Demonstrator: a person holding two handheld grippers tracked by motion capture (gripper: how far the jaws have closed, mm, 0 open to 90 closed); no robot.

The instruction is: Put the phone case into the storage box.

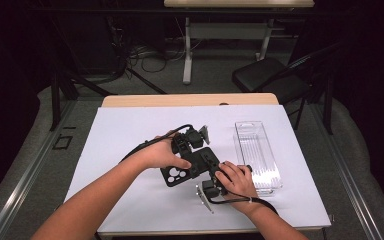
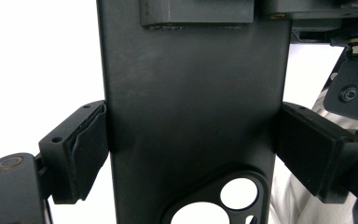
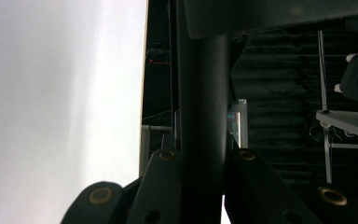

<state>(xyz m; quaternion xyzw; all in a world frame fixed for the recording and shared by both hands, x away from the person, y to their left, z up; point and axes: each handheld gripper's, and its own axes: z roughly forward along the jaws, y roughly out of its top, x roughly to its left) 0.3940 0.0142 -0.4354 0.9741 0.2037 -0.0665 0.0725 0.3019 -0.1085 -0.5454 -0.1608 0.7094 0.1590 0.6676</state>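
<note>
Both grippers grasp the black phone case: the left gripper across its width, the right gripper pinching its edge.

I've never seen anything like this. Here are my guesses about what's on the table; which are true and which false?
1. Both grippers hold the same black phone case. True: the left gripper clamps it across its width, and the right gripper pinches its thin edge.
2. The phone case lies flat and untouched on the white sheet. False: it is held between the two grippers.
3. A clear plastic box lies to the right of the hands. True.
4. The clear plastic box holds the phone case. False: the case is outside it, in the grippers.
5. The case has round camera cut-outs. True.
</note>
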